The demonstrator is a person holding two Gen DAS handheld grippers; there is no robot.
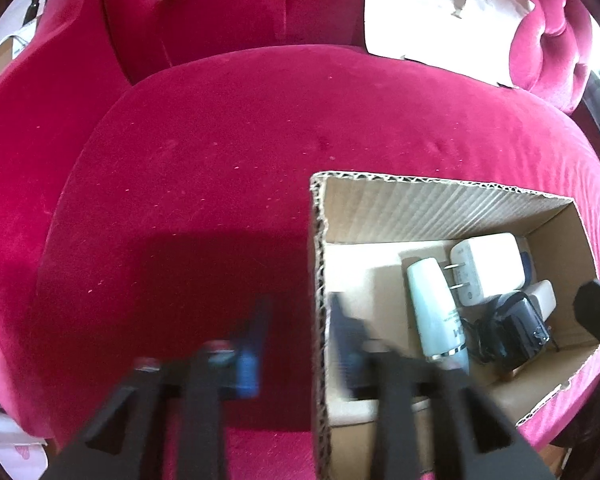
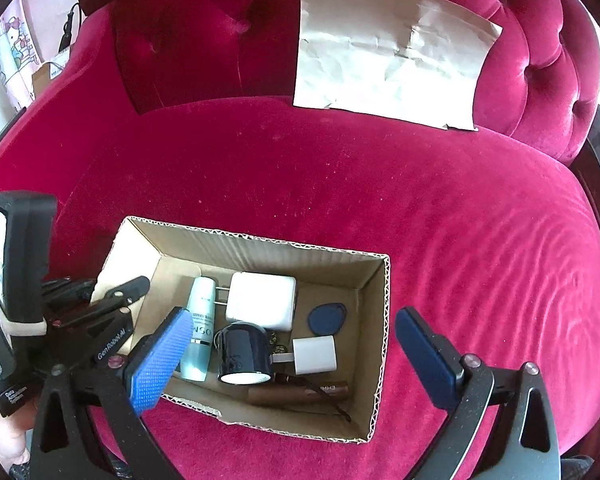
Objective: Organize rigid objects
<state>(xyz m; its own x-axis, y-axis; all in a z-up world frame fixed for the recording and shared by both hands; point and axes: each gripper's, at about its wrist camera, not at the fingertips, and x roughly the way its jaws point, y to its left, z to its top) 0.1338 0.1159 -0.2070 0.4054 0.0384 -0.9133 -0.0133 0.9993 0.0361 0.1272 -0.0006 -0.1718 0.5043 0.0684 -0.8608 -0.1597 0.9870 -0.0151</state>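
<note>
Lying bottle (image 2: 200,330), cap toward far wall

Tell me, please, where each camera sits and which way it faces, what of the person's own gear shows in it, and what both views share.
Left wrist: on the left gripper, looking down past its blurred open fingers astride the left wall of the cardboard box.
Right wrist: on the right gripper, facing down into the box between wide-open fingers; the left gripper and a hand show at left.
Shared: red sofa, box, white charger, pale bottle, paper sheet.
</note>
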